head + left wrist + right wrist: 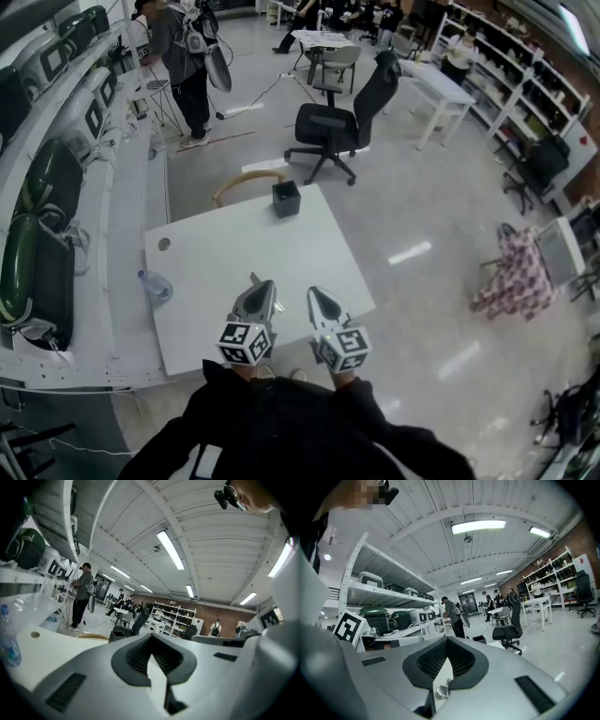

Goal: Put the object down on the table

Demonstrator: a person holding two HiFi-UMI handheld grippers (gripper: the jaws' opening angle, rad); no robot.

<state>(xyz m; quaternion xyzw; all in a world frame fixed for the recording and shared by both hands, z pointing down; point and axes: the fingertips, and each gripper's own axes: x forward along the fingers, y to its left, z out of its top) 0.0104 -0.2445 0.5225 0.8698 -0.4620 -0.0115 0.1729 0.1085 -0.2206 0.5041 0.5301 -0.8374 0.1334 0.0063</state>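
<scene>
The right gripper [443, 672] is pinching a small crumpled silvery scrap [442, 691], held over the near edge of the white rectangular table [234, 272], so the put-down isn't done yet. The left gripper [152, 662] is pressed together with nothing in it. Next up, I'd say: lower the right one to the tabletop, then spread its jaws. The count is two grippers, one scrap, one black square box [286, 199] and one clear plastic bottle [155, 285].

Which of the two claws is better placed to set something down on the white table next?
The right claw: a small silvery scrap is pinched between its jaws, above the table. The left claw is shut on nothing.
</scene>
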